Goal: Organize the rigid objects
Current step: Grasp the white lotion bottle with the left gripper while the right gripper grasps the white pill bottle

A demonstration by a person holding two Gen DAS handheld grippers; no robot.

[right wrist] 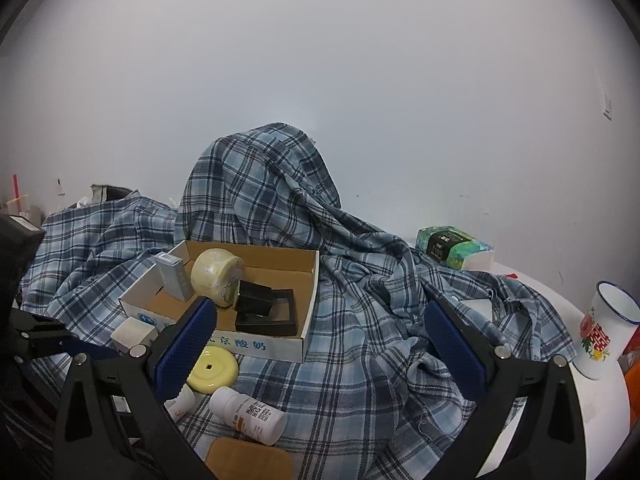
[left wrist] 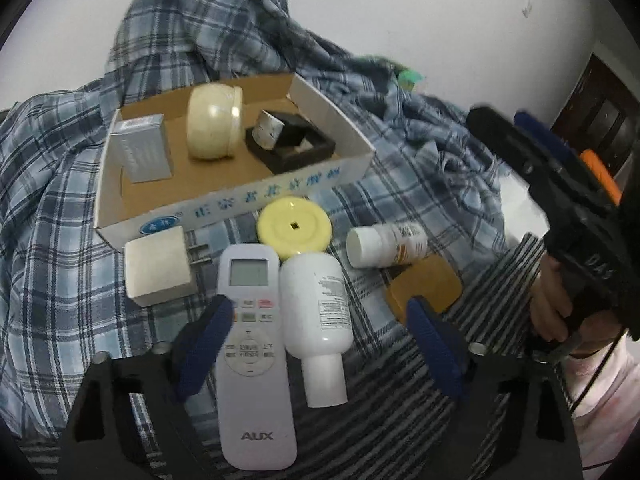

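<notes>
Two things sit between the left hand-held gripper (left wrist: 320, 316) fingers: the white AUX remote control (left wrist: 254, 356) and the white lotion bottle (left wrist: 318, 312), side by side on the plaid cloth (left wrist: 60, 240). Jaws apart, pads clear of both, nothing held. Just beyond the fingertips: yellow round lid (left wrist: 294, 226), white plug adapter (left wrist: 158, 266) off the left finger, small white pill bottle (left wrist: 386, 244) and tan pad (left wrist: 426, 288) off the right finger. Further ahead, the open cardboard box (left wrist: 248, 196) already holds a silver carton (left wrist: 142, 148), cream jar (left wrist: 214, 120) and black frame (left wrist: 290, 144).

Right hand-held gripper (right wrist: 320, 340) hangs to the right, jaws wide, empty, pointed at cloth beside the box.

Step, as judged: left reaching in for a pick, probably remote or bottle; about half the items not yet boxed. Next move calls for centring on one item only, since both lie in the gap and touch, then closing and carrying it forward into the box.
</notes>
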